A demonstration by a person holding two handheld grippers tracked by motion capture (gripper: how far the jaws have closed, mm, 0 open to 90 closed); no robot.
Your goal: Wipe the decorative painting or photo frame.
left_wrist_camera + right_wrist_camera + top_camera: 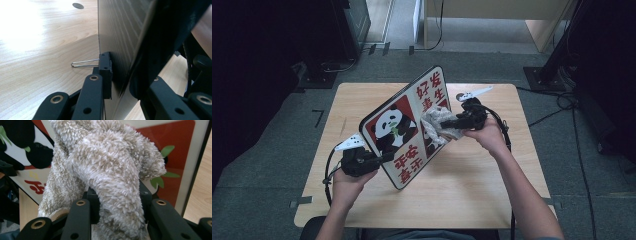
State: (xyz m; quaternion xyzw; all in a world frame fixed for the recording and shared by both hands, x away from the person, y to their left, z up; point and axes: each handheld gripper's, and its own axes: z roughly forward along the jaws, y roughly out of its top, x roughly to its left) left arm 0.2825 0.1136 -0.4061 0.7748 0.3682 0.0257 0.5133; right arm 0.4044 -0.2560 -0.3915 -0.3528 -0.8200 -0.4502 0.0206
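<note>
Wooden table [472, 190] under me, grey carpet around. My left gripper [379, 159] clamps the panda board [404, 130] tilted at frame centre; my right gripper [447, 122] pinches a fluffy cloth [437, 122] against its right half. Wiping underway, left half not yet covered.

This is looking like a lab or office work bay rigged for recording rather than a home. A small pale wooden table [362, 102] is standing alone on grey carpet tiles [277, 165], stretching out to the left of the left gripper [384, 157]. Black stand bases [544, 77] and loose cables [562, 102] are lying on the floor beyond and to the right of the right gripper [447, 122], and light wood furniture panels [492, 20] are standing at the back.
</note>
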